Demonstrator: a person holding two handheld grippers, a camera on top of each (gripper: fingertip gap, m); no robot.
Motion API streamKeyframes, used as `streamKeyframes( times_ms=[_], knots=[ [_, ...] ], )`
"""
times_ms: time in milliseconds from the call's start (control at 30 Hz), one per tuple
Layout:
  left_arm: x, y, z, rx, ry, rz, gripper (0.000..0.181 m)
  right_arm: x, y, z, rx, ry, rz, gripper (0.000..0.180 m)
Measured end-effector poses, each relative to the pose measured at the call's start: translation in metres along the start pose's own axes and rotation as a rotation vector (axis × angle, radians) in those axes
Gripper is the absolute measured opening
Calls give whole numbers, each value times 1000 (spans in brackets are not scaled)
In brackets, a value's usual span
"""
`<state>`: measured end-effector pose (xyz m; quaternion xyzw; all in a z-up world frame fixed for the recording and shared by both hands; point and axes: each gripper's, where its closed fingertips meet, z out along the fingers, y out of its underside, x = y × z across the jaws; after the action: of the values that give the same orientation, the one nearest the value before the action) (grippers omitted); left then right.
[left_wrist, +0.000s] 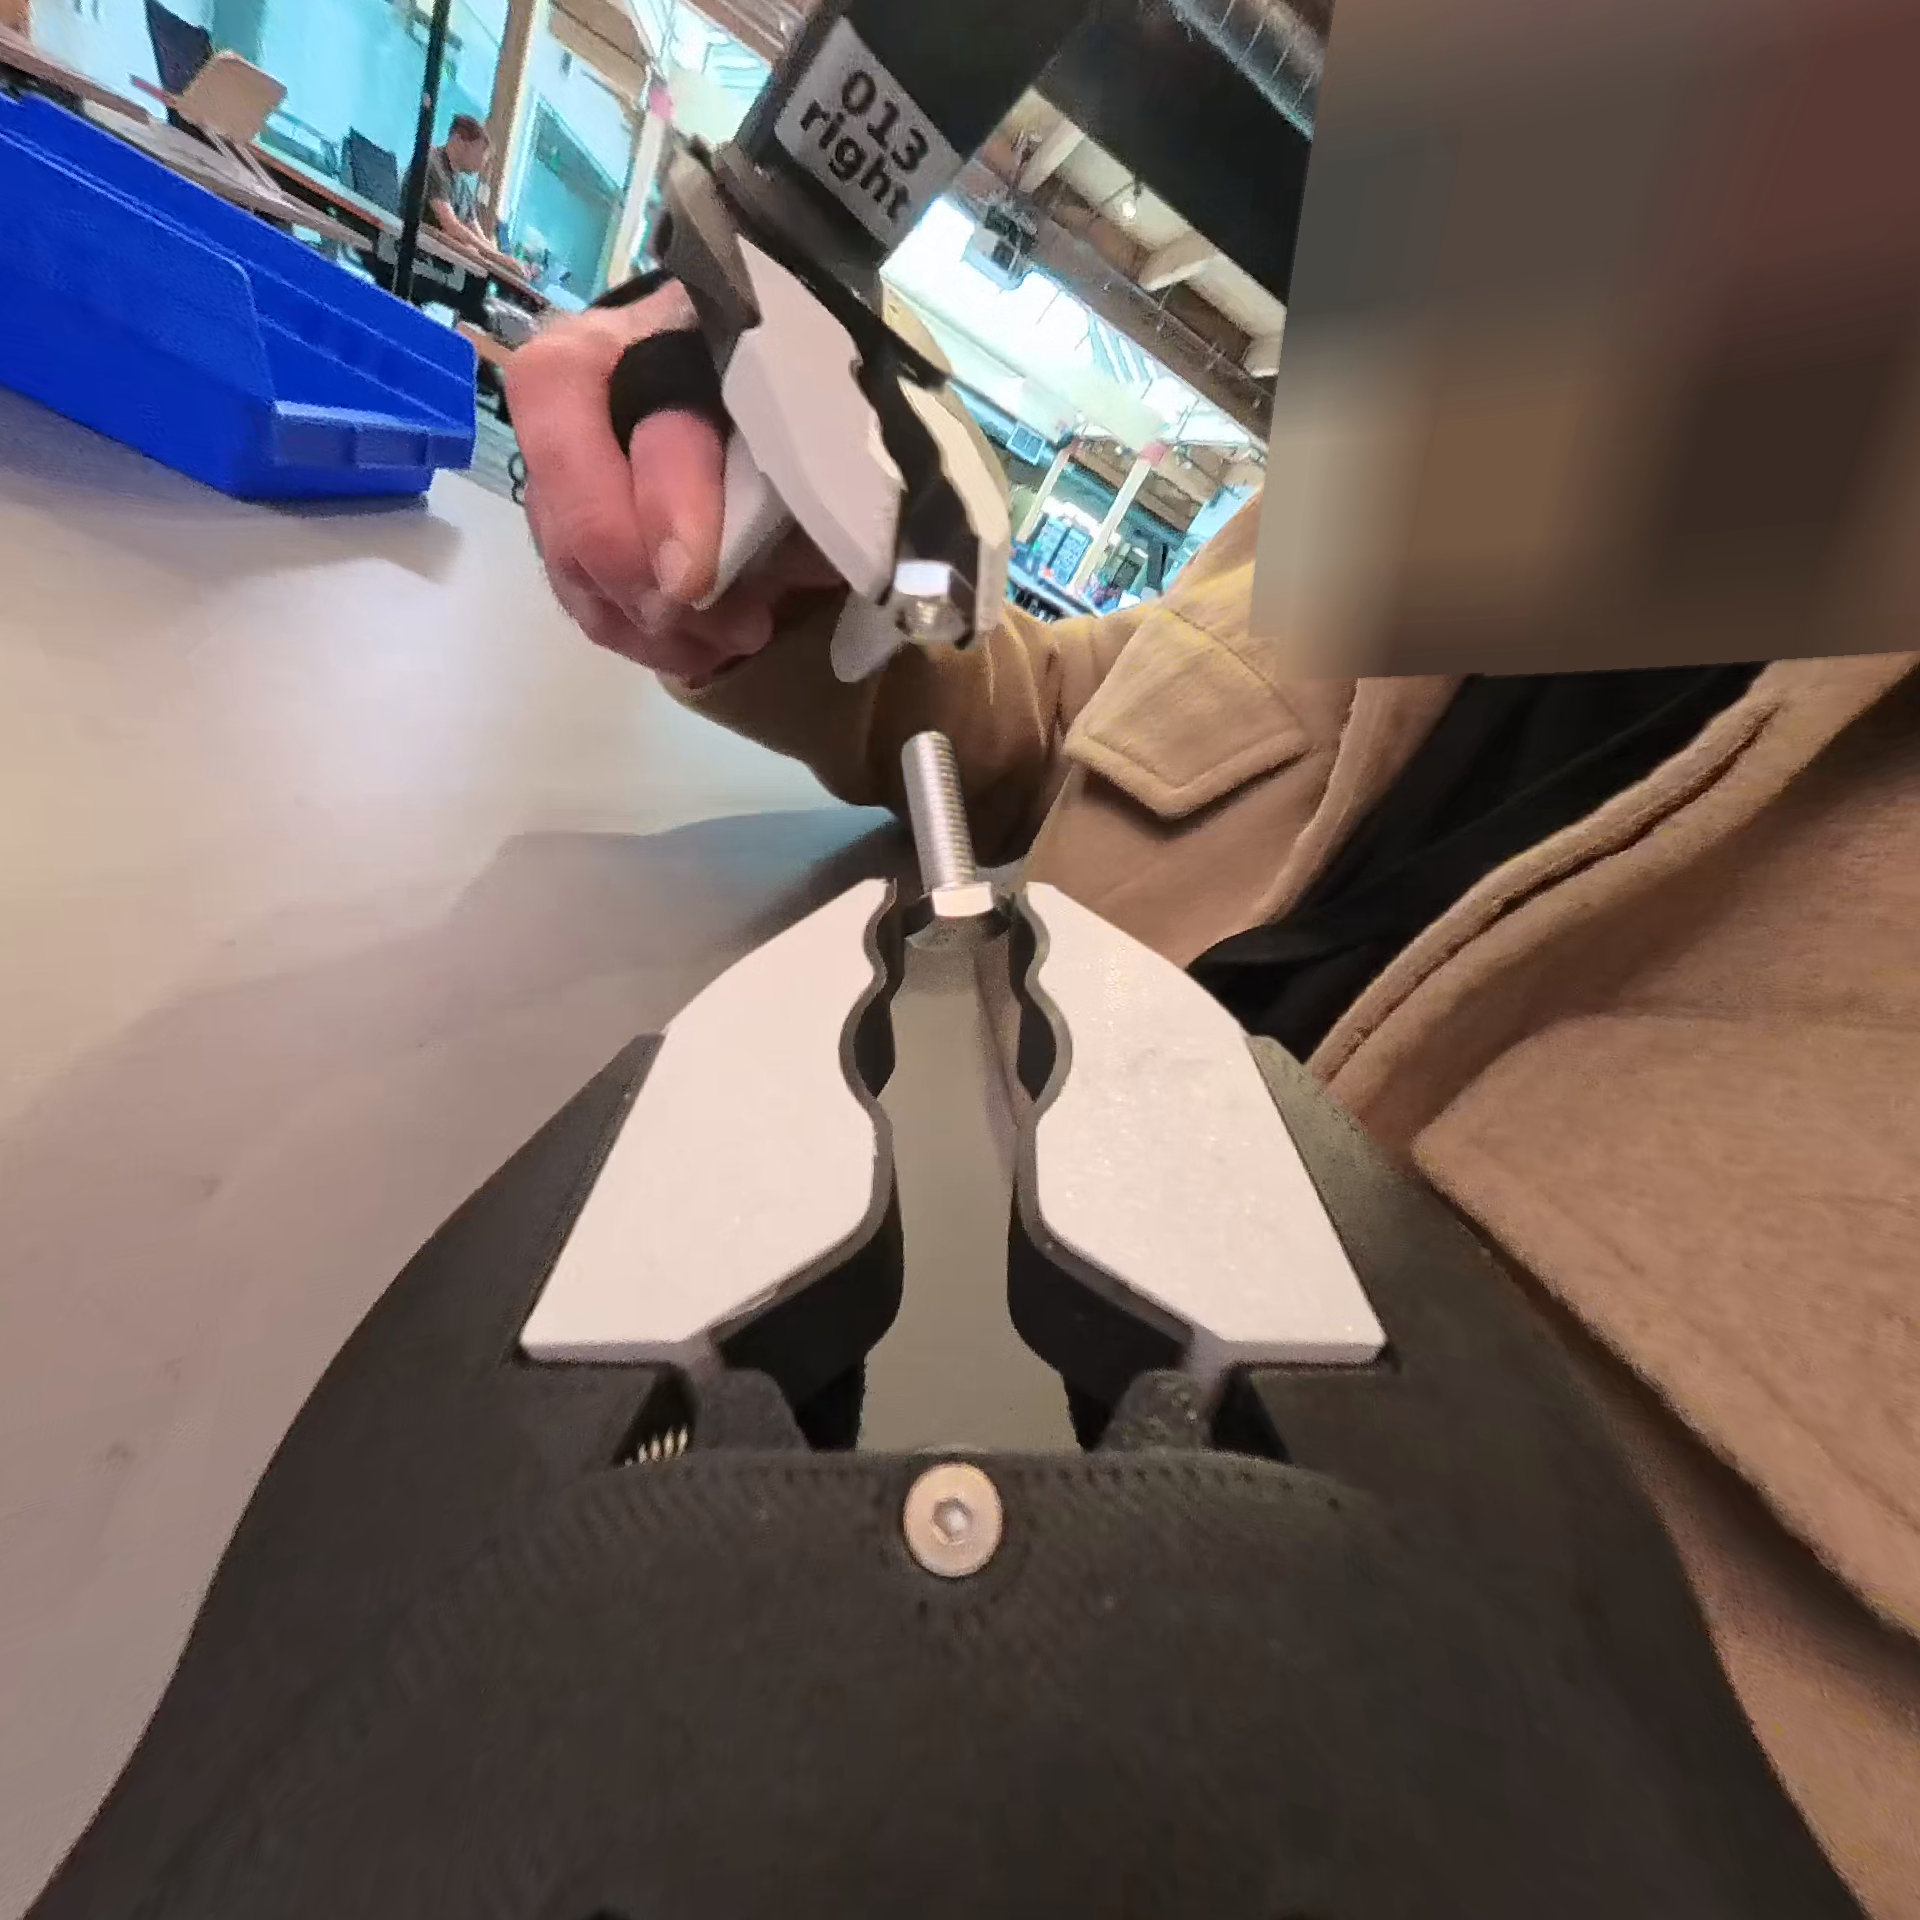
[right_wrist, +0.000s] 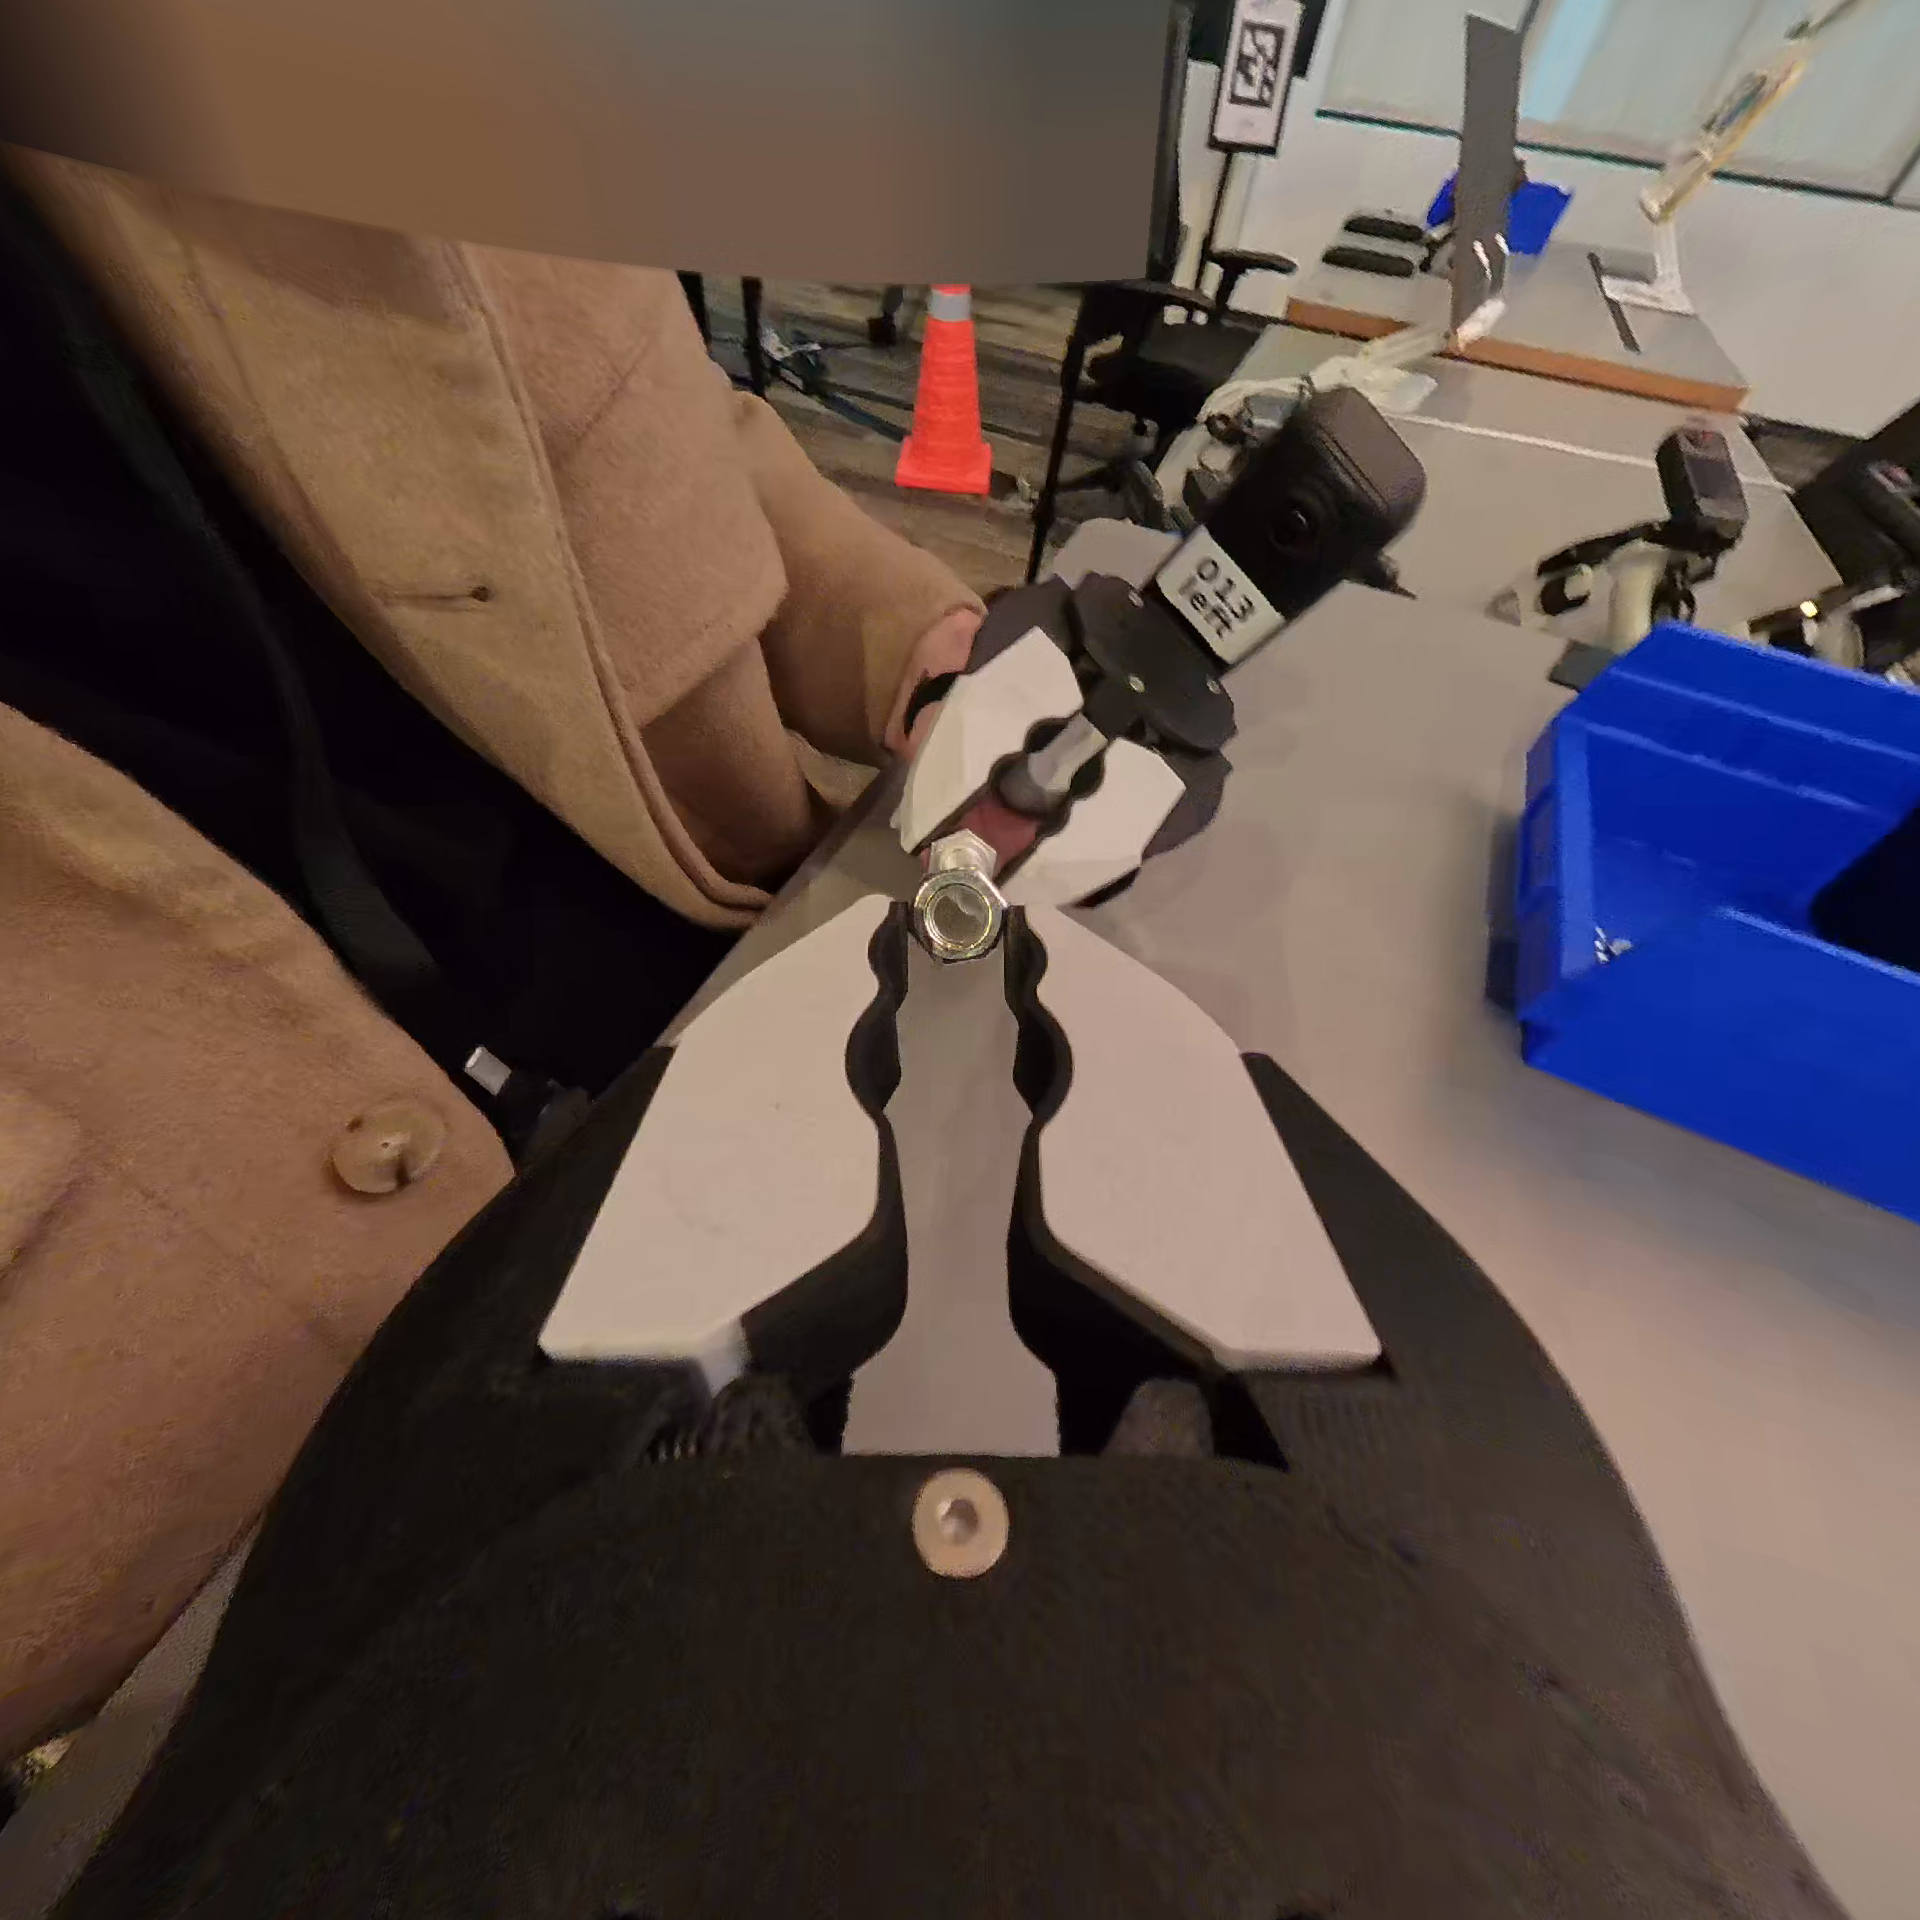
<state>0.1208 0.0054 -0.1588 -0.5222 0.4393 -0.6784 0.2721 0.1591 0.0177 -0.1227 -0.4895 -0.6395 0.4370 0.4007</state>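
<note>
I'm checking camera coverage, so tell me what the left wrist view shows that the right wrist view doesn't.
Only the left wrist view shows the bolt's full threaded shank standing up from the left gripper, with a clear gap below the nut. Only the right wrist view shows the nut's bore end-on, plus an orange cone. Both show the right gripper shut on the nut, the blue bin, grey table and tan coat.

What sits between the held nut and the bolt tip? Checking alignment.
Nothing: in the left wrist view, open air separates the nut from the bolt tip.
</note>
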Motion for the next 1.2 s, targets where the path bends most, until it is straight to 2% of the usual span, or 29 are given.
streamKeyframes(
  times_ms=[333,667,1033,1200],
  knots=[
    [22,-5,7,73,197,-74,19,-17,-4,20,-9,-105,-101,18],
    [29,-2,12,63,262,-110,19,-27,-7,24,10,-180,-130,18],
    [14,-3,8,27,80,9,18,-17,7,21,-17,-130,-80,18],
    [11,-6,7,25,24,57,18,-13,7,20,42,-97,-42,18]
  ],
)
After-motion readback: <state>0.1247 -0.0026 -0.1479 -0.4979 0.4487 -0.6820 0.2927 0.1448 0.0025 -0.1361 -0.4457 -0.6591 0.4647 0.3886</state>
